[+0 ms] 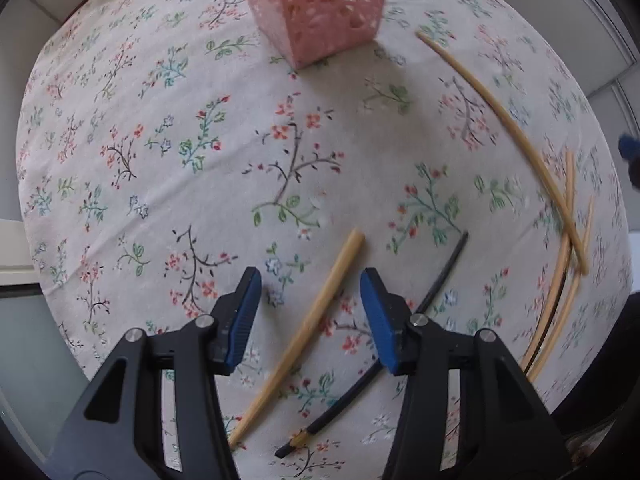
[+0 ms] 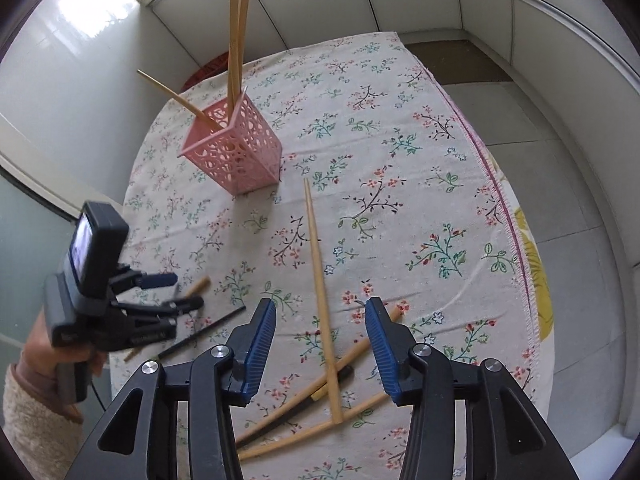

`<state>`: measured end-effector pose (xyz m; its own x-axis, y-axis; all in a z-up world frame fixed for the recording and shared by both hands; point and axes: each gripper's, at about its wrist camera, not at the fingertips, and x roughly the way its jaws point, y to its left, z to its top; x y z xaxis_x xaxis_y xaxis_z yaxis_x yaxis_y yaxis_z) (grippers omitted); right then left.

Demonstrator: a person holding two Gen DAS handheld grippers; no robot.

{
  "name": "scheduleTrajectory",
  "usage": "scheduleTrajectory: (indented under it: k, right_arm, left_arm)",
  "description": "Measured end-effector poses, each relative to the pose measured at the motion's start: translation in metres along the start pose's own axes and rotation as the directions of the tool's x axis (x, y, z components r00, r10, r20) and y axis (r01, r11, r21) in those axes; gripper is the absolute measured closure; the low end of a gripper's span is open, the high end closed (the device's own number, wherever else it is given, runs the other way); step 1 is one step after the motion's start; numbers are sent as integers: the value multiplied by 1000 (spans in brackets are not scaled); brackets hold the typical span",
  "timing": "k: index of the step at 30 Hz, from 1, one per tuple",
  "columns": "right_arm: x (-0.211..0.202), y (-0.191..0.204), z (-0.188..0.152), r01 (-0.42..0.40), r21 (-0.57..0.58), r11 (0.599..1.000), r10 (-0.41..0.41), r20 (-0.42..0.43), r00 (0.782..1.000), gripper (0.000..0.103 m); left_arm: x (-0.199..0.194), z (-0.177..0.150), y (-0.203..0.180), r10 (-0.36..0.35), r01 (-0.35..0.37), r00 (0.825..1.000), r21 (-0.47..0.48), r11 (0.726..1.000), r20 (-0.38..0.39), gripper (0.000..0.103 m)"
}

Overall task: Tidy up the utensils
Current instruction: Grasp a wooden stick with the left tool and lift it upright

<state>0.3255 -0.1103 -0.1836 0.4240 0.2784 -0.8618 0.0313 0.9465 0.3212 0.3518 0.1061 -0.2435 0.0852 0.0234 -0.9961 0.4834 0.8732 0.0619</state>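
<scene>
A pink perforated holder (image 2: 236, 152) stands on the floral tablecloth with three wooden chopsticks (image 2: 236, 40) sticking out of it; it also shows in the left wrist view as the holder (image 1: 320, 12). My left gripper (image 1: 310, 280) is open, pointing down over a wooden chopstick (image 1: 320, 308) that lies between its pads untouched, with a black chopstick (image 1: 440, 280) beside it. My right gripper (image 2: 321, 307) is open above a crossed pile of chopsticks (image 2: 320, 392); a long wooden chopstick (image 2: 316, 248) runs between its pads without contact. In the right wrist view the left gripper (image 2: 176, 291) hangs low at the left.
The floral tablecloth (image 2: 400, 160) covers a table whose pink-stitched edge (image 2: 500, 200) runs down the right. More chopsticks (image 1: 560, 240) lie at the right in the left wrist view. A hand (image 2: 44, 356) in a fleecy sleeve holds the left gripper. White cabinets stand behind.
</scene>
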Motion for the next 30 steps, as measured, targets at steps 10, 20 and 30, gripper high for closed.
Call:
scheduleTrajectory:
  k: [10,20,30]
  right_arm:
    - [23,13,19,69,-40,997,-70,-27,997,54]
    - [71,47,46,232,-240,943,-235,19,972,54]
    - [122,50,67,172,-153,973,-189,-108,976,56]
  left_arm:
    - [1,-14,11,-77,83,995,-97,992,60,92]
    - [-44,-76,23,-145,216,954,-267,939,263,95]
    - [-93,-85,28,-137,265,904,-280,923,405,95]
